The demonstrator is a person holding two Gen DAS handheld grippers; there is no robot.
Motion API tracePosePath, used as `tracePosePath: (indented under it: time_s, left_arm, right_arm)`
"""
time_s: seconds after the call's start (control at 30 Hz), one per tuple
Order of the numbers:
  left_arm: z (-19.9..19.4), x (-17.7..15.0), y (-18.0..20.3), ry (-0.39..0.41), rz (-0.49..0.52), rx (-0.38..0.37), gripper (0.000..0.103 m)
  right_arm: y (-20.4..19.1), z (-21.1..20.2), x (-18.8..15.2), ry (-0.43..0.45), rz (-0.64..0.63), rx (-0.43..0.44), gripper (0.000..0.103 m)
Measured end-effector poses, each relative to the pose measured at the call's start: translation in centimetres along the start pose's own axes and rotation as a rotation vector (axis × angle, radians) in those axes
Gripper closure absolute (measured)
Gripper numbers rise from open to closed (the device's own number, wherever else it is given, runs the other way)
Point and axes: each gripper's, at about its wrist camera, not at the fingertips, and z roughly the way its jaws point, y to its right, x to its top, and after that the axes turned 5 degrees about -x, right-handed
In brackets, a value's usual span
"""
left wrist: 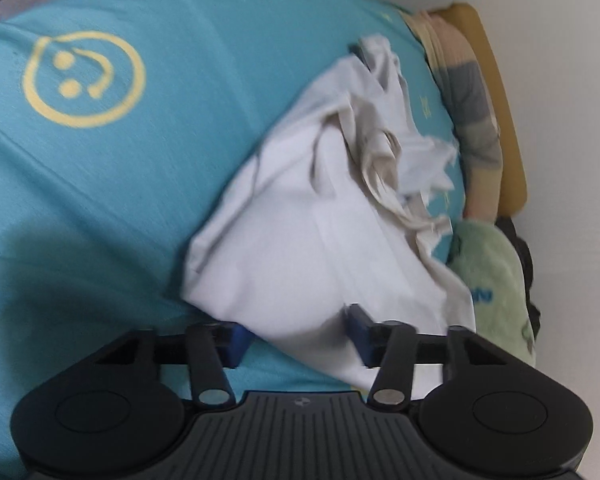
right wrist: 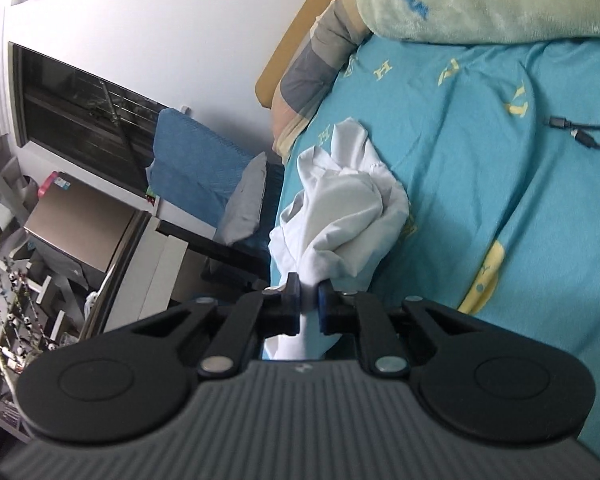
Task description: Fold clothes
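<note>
Teal bedding [left wrist: 132,184] printed with a yellow smiley ring [left wrist: 84,80] fills my left wrist view, and the white garment [left wrist: 300,248] lies crumpled on it, to the right of that ring. My left gripper [left wrist: 298,338] has its blue fingers [left wrist: 358,334] spread wide, the near edge of the white garment lying between them with nothing pinched. Beyond the garment, a striped pillow [left wrist: 476,120] rests against a mustard headboard [left wrist: 496,92], and a pale green blanket [left wrist: 496,280] sits just beside the garment's right edge. Far past the garment's top a small dark blue piece peeks out; I cannot tell what it is

From my right wrist view, the same teal bedding [right wrist: 500,184] spreads to the right of the white garment [right wrist: 340,216], which is bunched near the bed's edge. My right gripper [right wrist: 309,308] is closed tight on a fold of that garment, cloth squeezed between both fingers. A black cable [right wrist: 580,136] lies on the bedding well to the right of the garment, the green blanket [right wrist: 480,0] above it. Left of the garment, off the bed, stands a blue cushion [right wrist: 196,160] near a cluttered desk [right wrist: 84,224]
</note>
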Motion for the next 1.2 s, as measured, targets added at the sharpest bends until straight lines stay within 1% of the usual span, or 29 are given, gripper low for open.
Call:
tracePosePath:
  time_s: [0.03, 0.07, 0.1, 0.17, 0.23, 0.33, 0.4, 0.5, 0.6, 0.67, 0.77, 0.9, 0.97, 1.07, 1.13, 1.2]
  left_arm:
    - [-0.3, 0.1, 0.1, 0.021, 0.0, 0.001, 0.07]
    - [-0.6, 0.2, 0.1, 0.041, 0.0, 0.003, 0.08]
    - [-0.9, 0.4, 0.2, 0.062, 0.001, 0.004, 0.085]
    - [-1.4, 0.6, 0.4, 0.103, 0.001, 0.007, 0.089]
    - [-2.5, 0.8, 1.5, 0.133, 0.039, -0.009, 0.09]
    - [-4.8, 0.5, 4.3, 0.188, 0.172, -0.04, 0.092]
    - [-6.4, -0.1, 6.2, 0.207, 0.261, -0.051, 0.092]
    - [-9.3, -1.9, 9.0, 0.219, 0.368, -0.079, 0.092]
    - [-12.3, -4.7, 10.6, 0.224, 0.45, -0.093, 0.093]
    - [-13.8, -7.0, 10.4, 0.205, 0.455, -0.101, 0.093]
    - [-16.4, -10.8, 8.2, 0.165, 0.42, -0.118, 0.093]
    - [-18.4, -15.3, 5.2, 0.134, 0.376, -0.123, 0.093]
    - [-18.5, -15.4, 5.3, 0.148, 0.371, -0.128, 0.093]
    - [-18.5, -15.0, 5.7, 0.175, 0.37, -0.137, 0.092]
    - [-18.2, -14.5, 6.5, 0.192, 0.378, -0.136, 0.092]
    - [-16.9, -12.8, 8.3, 0.193, 0.403, -0.112, 0.092]
  right_arm:
    - [-0.1, 0.0, 0.0, 0.003, -0.013, -0.003, 0.092]
    - [-0.2, -0.1, 0.0, 0.006, -0.026, -0.007, 0.092]
    - [-0.3, -0.2, 0.0, 0.01, -0.039, -0.01, 0.092]
    - [-0.5, -0.6, 0.0, 0.019, -0.062, -0.014, 0.092]
    - [-1.4, -2.1, 0.1, 0.031, -0.073, -0.007, 0.092]
    - [-2.7, -4.3, 0.1, 0.049, -0.09, 0.002, 0.092]
    - [-3.6, -5.8, 0.2, 0.062, -0.101, 0.009, 0.092]
    - [-4.9, -8.0, 0.2, 0.08, -0.117, 0.018, 0.092]
    - [-6.3, -10.2, 0.3, 0.098, -0.134, 0.028, 0.092]
    - [-7.1, -11.8, 0.3, 0.109, -0.144, 0.034, 0.092]
    - [-6.2, -16.5, -2.3, 0.114, -0.132, 0.033, 0.092]
    - [-4.8, -21.9, -6.3, 0.143, -0.107, -0.006, 0.092]
    - [-4.2, -23.3, -7.5, 0.159, -0.095, -0.023, 0.092]
    - [-4.2, -23.3, -7.6, 0.178, -0.129, -0.037, 0.092]
    - [-4.7, -21.7, -6.0, 0.184, -0.141, -0.022, 0.092]
    - [-5.2, -20.0, -4.4, 0.19, -0.153, -0.009, 0.092]
